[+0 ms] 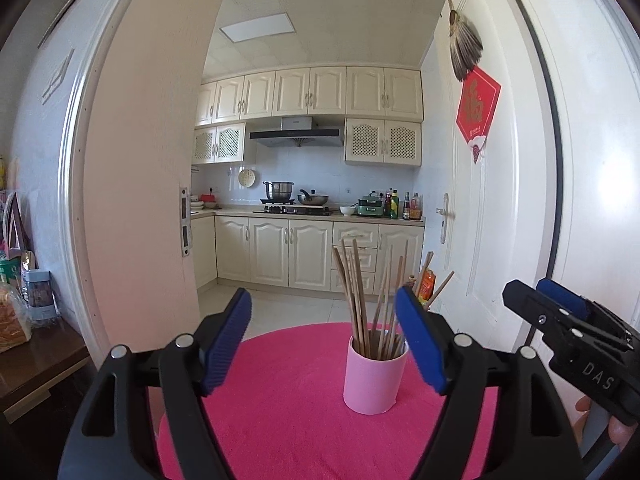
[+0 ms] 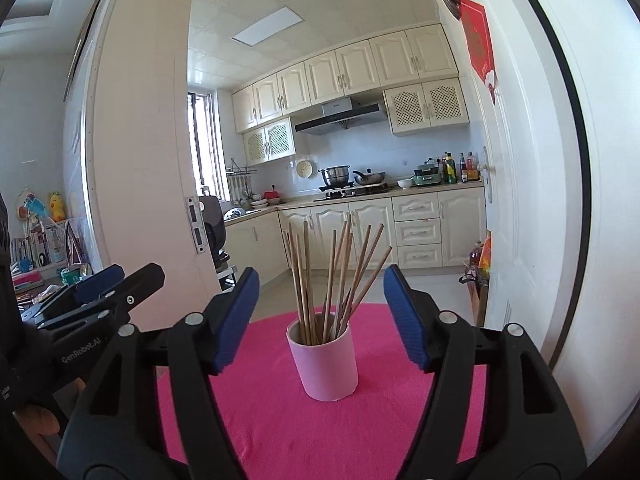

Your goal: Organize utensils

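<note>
Nearest the lens in the left wrist view, the left hand-held gripper [image 1: 324, 338] stands with its blue-padded jaws spread wide and nothing between the pads; the pink cup [image 1: 374, 376] only appears in the gap beyond them, apart from both pads. Seen from the right wrist view, the right hand-held gripper [image 2: 322, 320] is likewise wide open and empty, framing the same cup from a little to the other side. That cup stands upright on the round desk [image 1: 280, 420], which is covered in a bright pink cloth, and it holds the chopsticks [image 1: 360, 292], a loose bundle leaning outward against the rim in several directions. Standing them tips-down in one container keeps them together and easy to lift out, so I judge the organizing largely done, with both tools drawn clear of the cup so as not to knock it over. Each tool also shows at the edge of the other's view, side by side and well apart from the cup. Readable writing is sparse: "DAS" in white on the black body of the right tool in the left view, and "GenRobot.AI" on the left tool in the right view. On the white door [image 1: 500, 184] hangs a red diamond paper [image 1: 478, 110] bearing a gold character, too blurred for me to read confidently.
</note>
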`<act>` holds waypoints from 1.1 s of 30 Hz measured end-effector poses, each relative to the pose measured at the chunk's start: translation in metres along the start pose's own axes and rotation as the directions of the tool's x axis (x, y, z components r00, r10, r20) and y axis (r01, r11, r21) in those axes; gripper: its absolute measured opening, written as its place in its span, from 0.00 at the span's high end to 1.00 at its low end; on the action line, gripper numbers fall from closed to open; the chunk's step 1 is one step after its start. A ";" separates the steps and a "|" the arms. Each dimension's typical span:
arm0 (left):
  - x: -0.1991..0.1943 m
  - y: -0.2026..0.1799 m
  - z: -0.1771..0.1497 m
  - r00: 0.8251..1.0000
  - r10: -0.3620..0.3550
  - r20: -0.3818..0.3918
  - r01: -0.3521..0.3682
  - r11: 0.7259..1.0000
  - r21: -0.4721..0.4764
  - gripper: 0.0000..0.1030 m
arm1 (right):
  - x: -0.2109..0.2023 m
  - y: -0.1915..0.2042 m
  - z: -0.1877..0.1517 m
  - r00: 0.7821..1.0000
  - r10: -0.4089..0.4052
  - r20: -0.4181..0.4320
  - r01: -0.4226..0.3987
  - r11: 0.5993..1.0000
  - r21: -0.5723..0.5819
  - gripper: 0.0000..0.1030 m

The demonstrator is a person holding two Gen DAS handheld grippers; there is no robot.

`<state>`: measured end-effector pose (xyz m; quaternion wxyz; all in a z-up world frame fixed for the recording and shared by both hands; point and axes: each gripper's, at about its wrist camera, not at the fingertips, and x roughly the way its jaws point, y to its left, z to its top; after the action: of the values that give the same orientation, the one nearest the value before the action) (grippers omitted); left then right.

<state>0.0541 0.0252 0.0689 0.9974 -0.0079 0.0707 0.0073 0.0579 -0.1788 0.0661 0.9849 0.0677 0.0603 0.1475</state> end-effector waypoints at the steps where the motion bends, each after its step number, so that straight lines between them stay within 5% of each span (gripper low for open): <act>1: -0.009 -0.001 0.001 1.000 -0.001 0.008 0.001 1.000 0.006 0.28 | -0.008 0.005 0.001 1.000 -0.006 0.004 0.007 1.000 -0.014 0.30; 12: -0.089 -0.011 0.010 0.998 -0.010 0.070 0.009 1.000 0.018 0.26 | -0.075 0.041 0.007 0.995 -0.062 0.084 0.070 0.992 -0.108 0.18; 33: -0.104 -0.017 0.013 0.994 -0.027 0.102 0.023 0.999 0.040 0.26 | -0.099 0.047 0.004 0.993 -0.083 0.082 0.092 0.989 -0.114 0.16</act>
<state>-0.0468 0.0071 0.0965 0.9997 0.0108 0.0195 -0.0061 -0.0484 -0.1639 0.0873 0.9943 0.0127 0.0166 0.1049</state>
